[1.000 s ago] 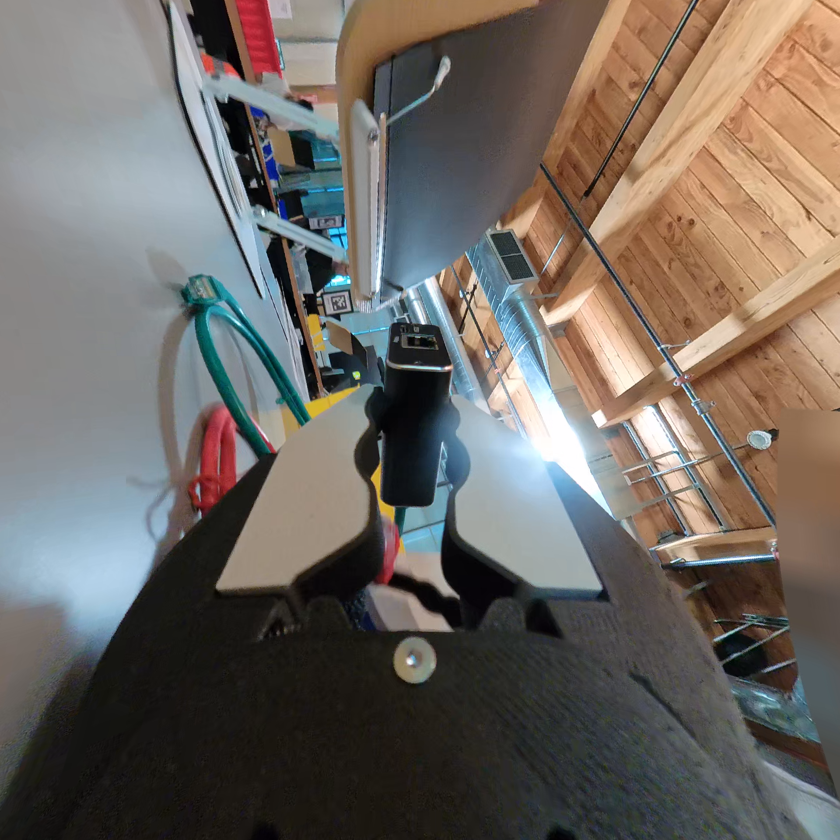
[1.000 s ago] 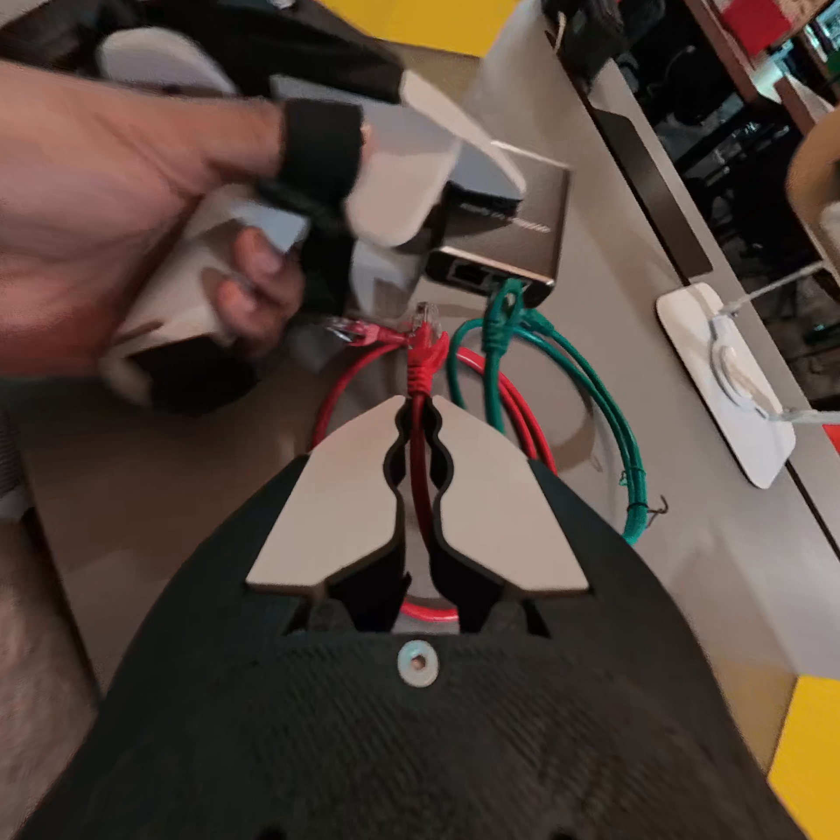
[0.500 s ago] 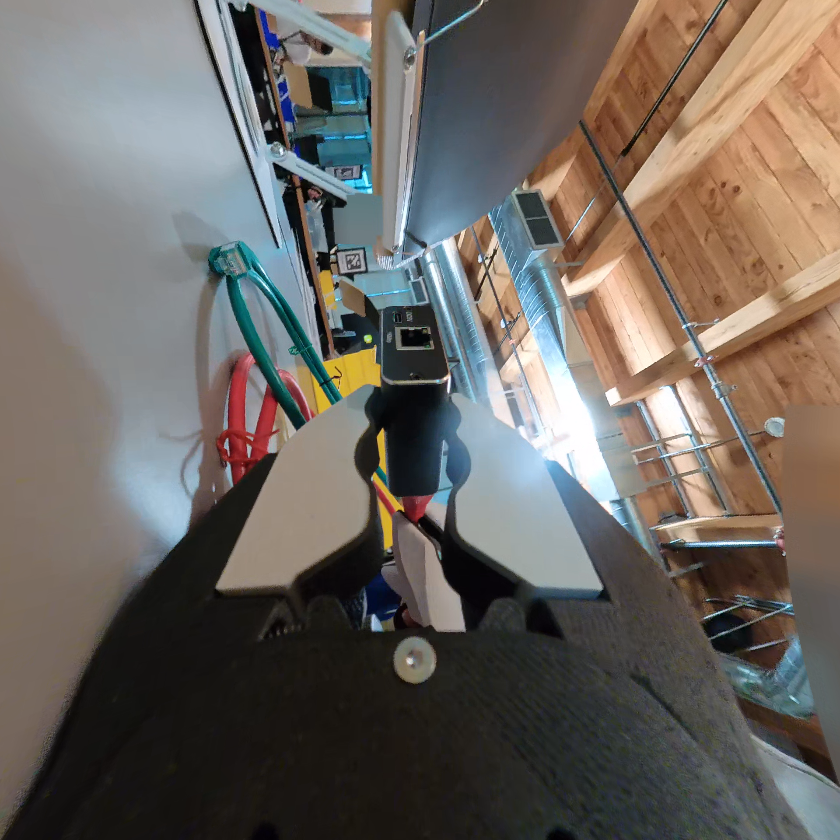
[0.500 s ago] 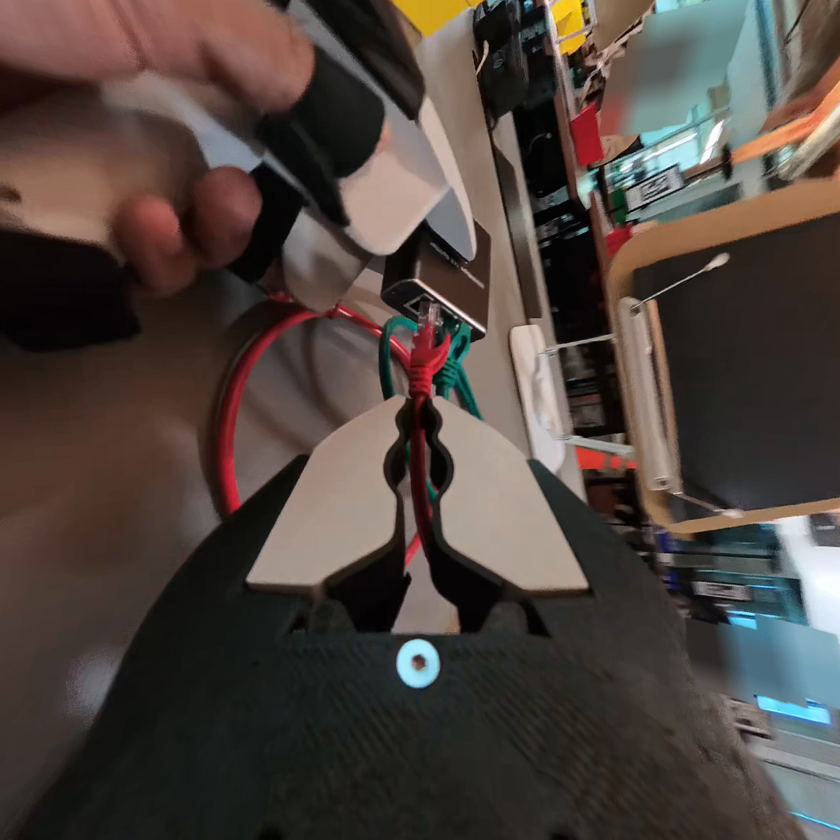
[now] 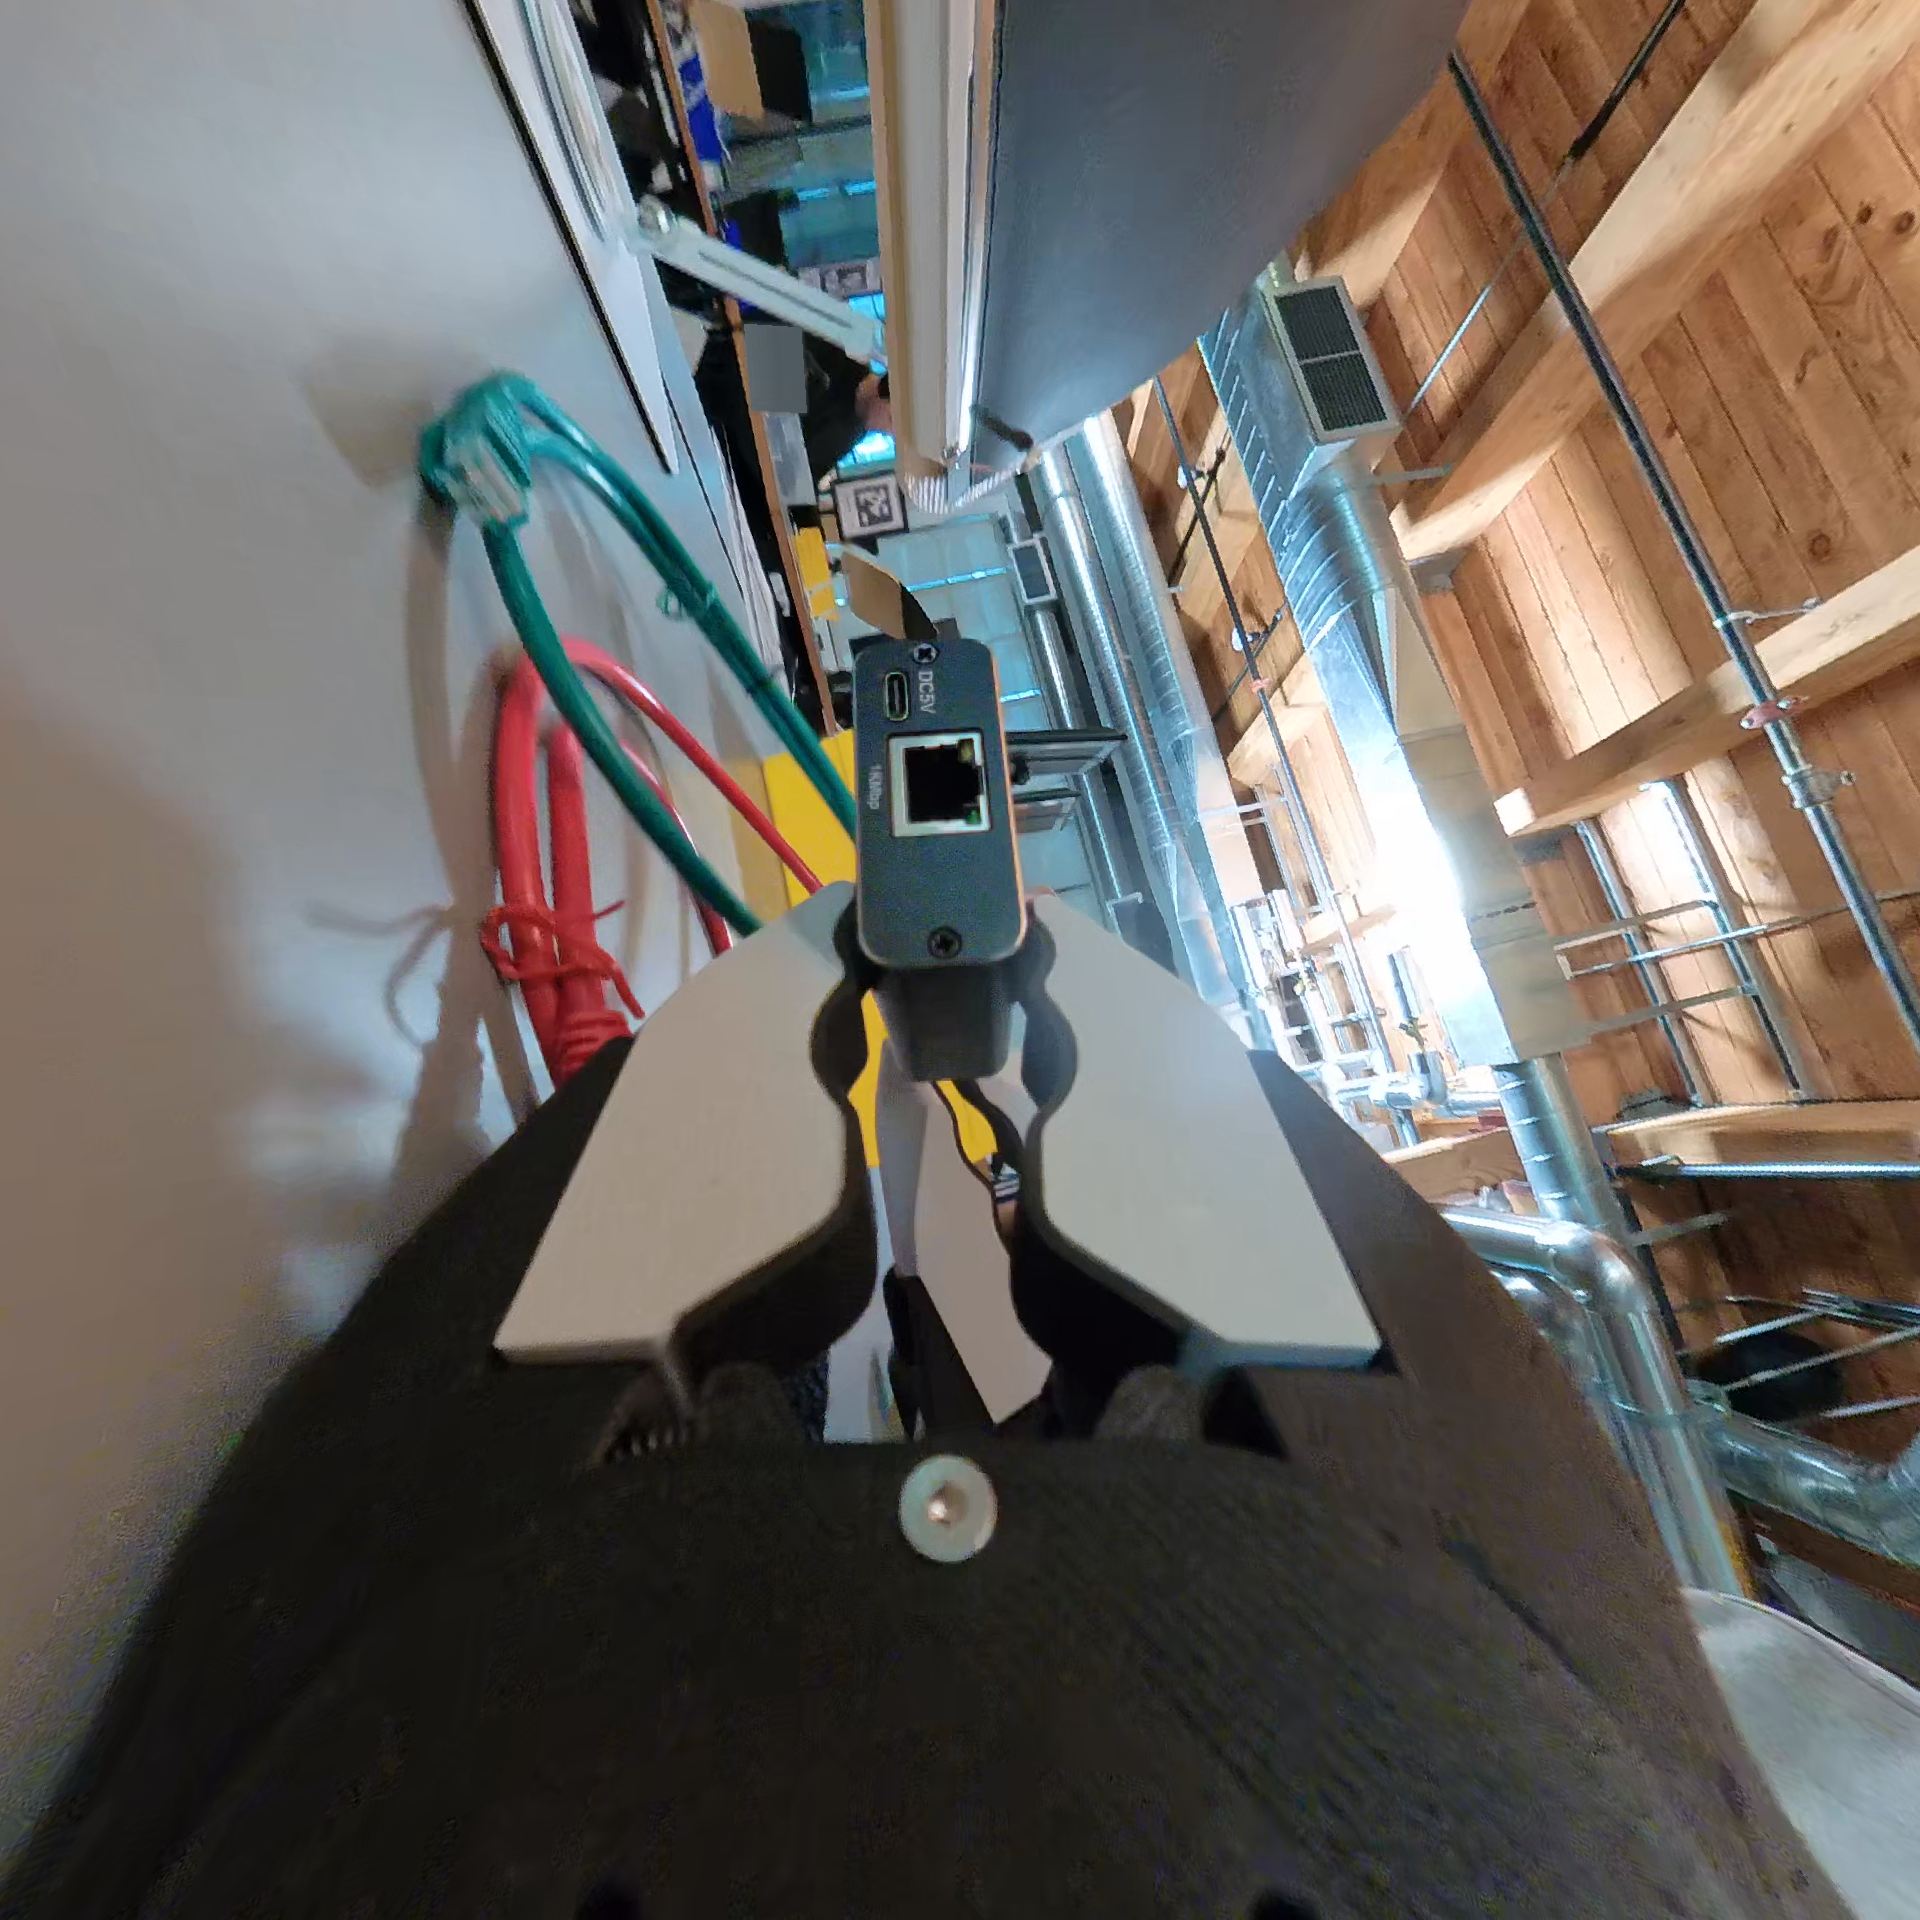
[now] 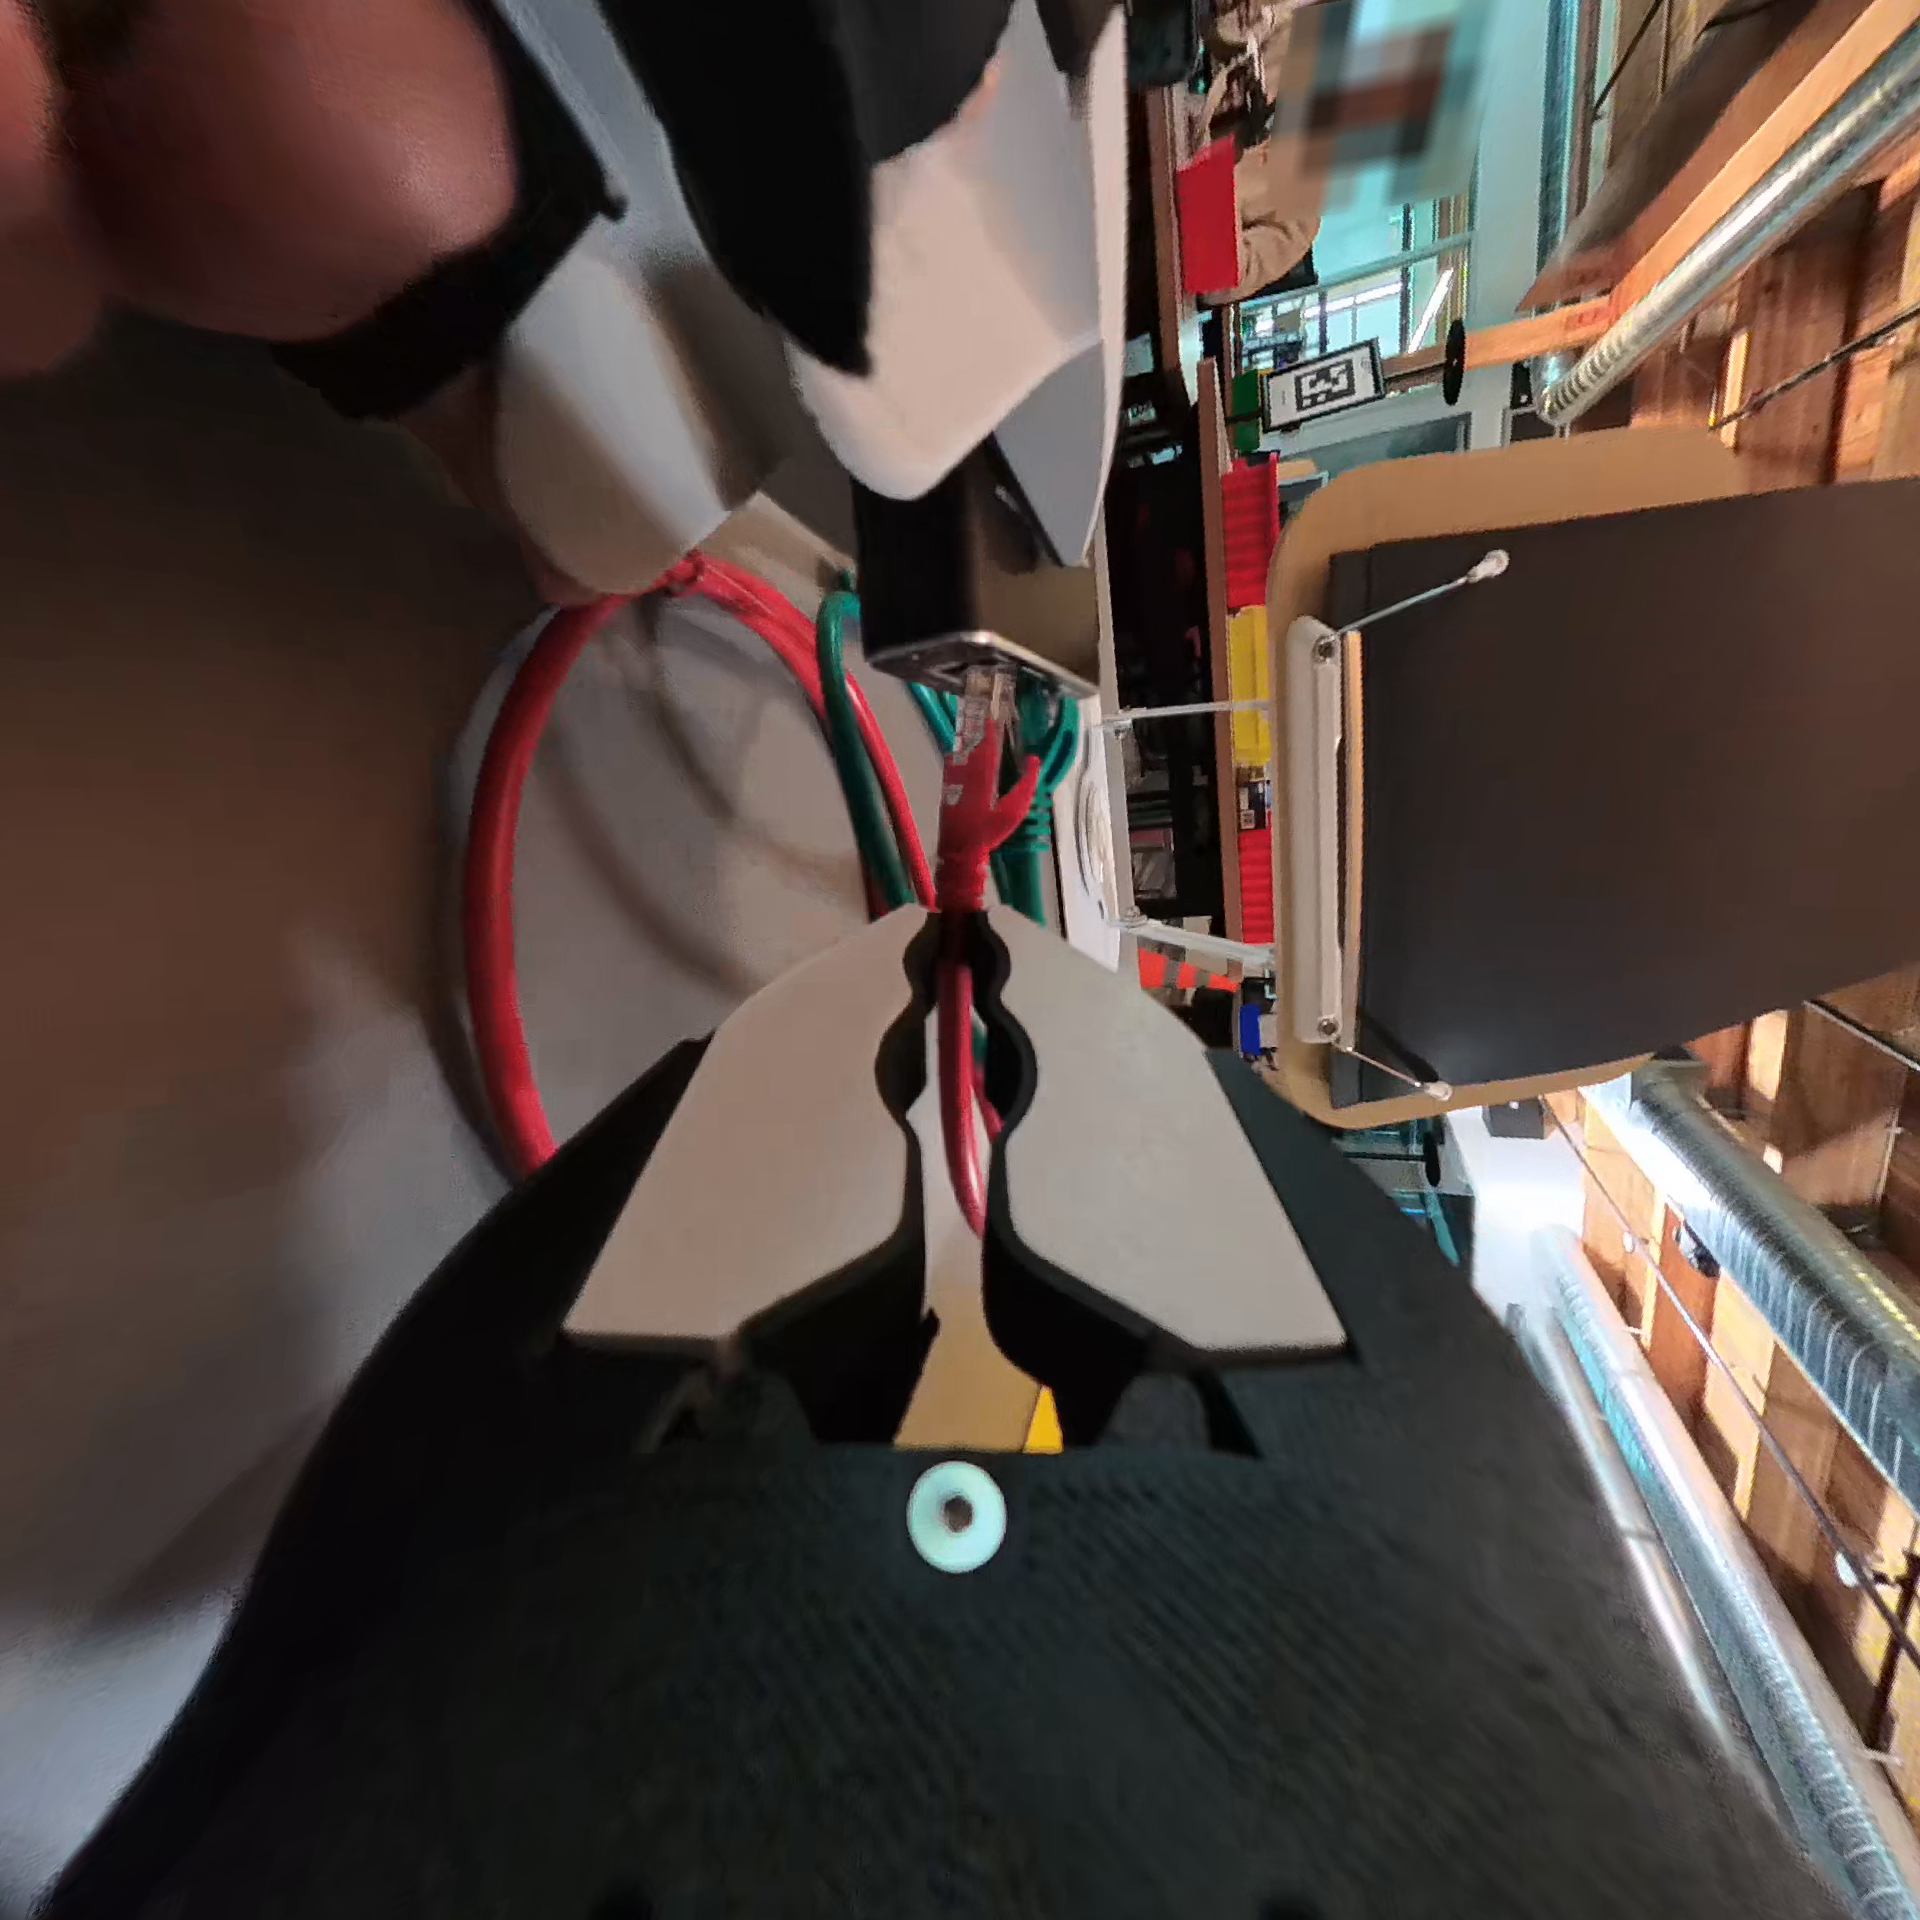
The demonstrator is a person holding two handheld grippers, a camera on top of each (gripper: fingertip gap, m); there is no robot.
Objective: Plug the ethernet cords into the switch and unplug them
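Since the previous frames, both views had rolled sideways and the red plug had closed on the switch's underside port. Left gripper [image 5: 940, 997] fingers were clamped on the small black rectangular metal switch [image 5: 938, 805] at frame centre, long axis running away from the camera, end face toward the lens with one open ethernet port and printed white markings. Right gripper [image 6: 961, 920] fingers were pinched on the red ethernet cord [image 6: 971, 821]; its clear plug pointed up-frame, tip at the switch [image 6: 940, 582] port; seating unclear. Green ethernet cord [image 5: 582, 582] lay unplugged, upper left, on the white table [image 5: 208, 416].
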